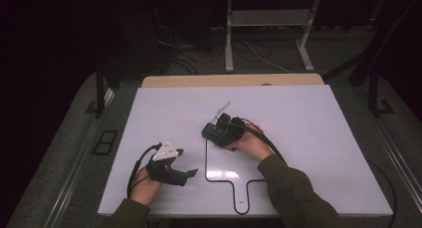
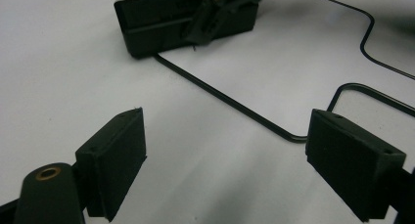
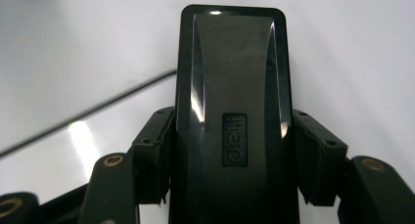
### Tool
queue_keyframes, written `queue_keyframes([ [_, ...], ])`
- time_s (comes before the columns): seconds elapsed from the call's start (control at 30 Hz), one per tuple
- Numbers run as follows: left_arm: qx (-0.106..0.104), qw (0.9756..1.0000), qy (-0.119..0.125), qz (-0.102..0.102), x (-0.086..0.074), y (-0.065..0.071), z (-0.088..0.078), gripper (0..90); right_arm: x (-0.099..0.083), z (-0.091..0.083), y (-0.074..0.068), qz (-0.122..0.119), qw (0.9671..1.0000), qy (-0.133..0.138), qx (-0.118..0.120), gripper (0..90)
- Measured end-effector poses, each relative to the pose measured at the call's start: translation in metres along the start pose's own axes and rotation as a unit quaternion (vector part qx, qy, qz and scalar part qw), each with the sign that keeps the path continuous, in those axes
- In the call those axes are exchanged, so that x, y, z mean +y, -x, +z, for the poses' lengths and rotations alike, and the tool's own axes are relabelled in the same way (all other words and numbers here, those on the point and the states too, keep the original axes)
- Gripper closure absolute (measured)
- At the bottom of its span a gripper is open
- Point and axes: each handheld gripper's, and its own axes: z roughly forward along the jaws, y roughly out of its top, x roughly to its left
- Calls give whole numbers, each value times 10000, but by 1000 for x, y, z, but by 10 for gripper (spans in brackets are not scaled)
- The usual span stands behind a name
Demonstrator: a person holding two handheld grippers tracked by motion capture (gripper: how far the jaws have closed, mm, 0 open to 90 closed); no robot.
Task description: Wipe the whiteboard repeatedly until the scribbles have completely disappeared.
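Right gripper view, and the right claw (image 3: 234, 155) has its two jaws pressed against the long sides of a black stapler (image 3: 232, 87), gripping it about halfway along, the "deli" badge sitting right between the pads. It looks a secure, centred hold; to keep it good I'd say stay square on those flanks, because the top is glossy and curved and could slide if the grip tilts. From the high view the right claw (image 1: 219, 130) and stapler (image 1: 214, 133) sit near the middle of the white bench (image 1: 308, 138), at the upper left corner of a thin black outline (image 1: 226, 180) drawn on the surface. Whether it's resting or just lifted, I can't tell. Over to the left claw (image 2: 225, 160): jaws wide apart, nothing between them, low over the bench, pointing across at the stapler (image 2: 161, 26). The stapler itself: a boxy, dark, shiny-lidded thing, rounded corners, longer than wide
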Motion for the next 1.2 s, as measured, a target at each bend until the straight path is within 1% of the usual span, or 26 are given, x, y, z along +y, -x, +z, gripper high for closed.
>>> queue_keyframes([
  [0.1, 2, 10000, 1, 7, 0, 0, 0, 141, 2, 1, -11, -239, 9997, 2, 65, 388],
  [0.13, 3, 10000, 0, 6, 0, 0, 0, 141, 3, 1, -16, -238, 9996, 16, 126, 389],
  [0.17, 2, 10000, 1, 5, 0, 0, 0, 141, 4, 1, -21, -385, 9992, 10, 110, 389],
  [0.23, 6, 10000, 1, 6, 0, 0, 0, 141, 4, 1, -20, -404, 9991, -3, 99, 388],
  [0.27, 6, 10000, 3, 7, 0, 0, 0, 141, 4, 2, -17, -388, 9992, 12, 69, 389],
  [0.33, 6, 10000, 7, -2, 0, 1, -1, 141, 3, 2, -9, -292, 9995, 34, -90, 388],
  [0.37, 5, 10000, 3, -1, 0, 0, -1, 141, 3, 2, -4, -142, 9998, 47, -92, 388],
  [0.43, 6, 10000, 5, 3, 0, 0, 0, 141, 1, 2, 5, 23, 9999, 75, -117, 389],
  [0.47, 4, 10000, 2, 5, 0, 0, 0, 141, 0, 2, 7, 75, 9999, 91, -81, 389],
  [0.5, 3, 10000, -1, 7, 0, -1, 0, 141, 0, 2, 6, 74, 9999, 93, -87, 388],
  [0.53, 3, 10000, -2, 8, 0, -1, 0, 141, 1, 2, 4, 22, 9999, 66, -133, 388],
  [0.57, 4, 10000, 1, 7, 0, -1, 0, 141, 1, 2, 1, -1, 9999, 51, -111, 388],
  [0.63, 8, 10000, 3, 3, 0, 0, 0, 141, 1, 2, -7, -132, 9999, 62, 36, 388],
  [0.73, 7, 10000, 8, 11, 0, 0, 0, 141, 2, 1, -20, -338, 9993, 54, 160, 388],
  [0.77, 9, 10000, 6, 9, 0, 0, 0, 141, 2, 1, -23, -388, 9991, 50, 143, 388],
  [0.8, 8, 10000, -4, 14, 0, 0, 0, 141, 2, 1, -23, -361, 9992, 60, 187, 388],
  [0.83, 5, 10000, -1, 22, 0, 1, 0, 141, 2, 1, -21, -350, 9992, 49, 204, 388],
  [0.87, 3, 10000, 1, 24, 0, 1, 0, 141, 2, 1, -19, -404, 9991, 55, 86, 388],
  [0.9, 2, 10000, -32, 57, 0, 0, -1, 141, 3, 1, -17, -345, 9994, 53, -38, 388],
  [0.93, 5, 10000, -15, 36, 0, 0, -1, 141, 3, 1, -12, -317, 9994, 50, -142, 389],
  [1.03, 2, 10000, -25, 34, 0, 0, -1, 141, 1, 3, 4, 48, 9999, 112, -72, 388],
  [1.07, -4, 10000, -24, 38, 0, 0, -1, 141, 1, 3, 6, 47, 9999, 110, -76, 388],
  [1.1, -6, 10000, -6, 13, 0, 0, 0, 141, 1, 3, 5, 50, 9999, 103, -103, 389],
  [1.2, -1, 10000, 4, 4, 0, 0, 0, 141, 2, 3, -4, -56, 9999, 91, -37, 388],
])
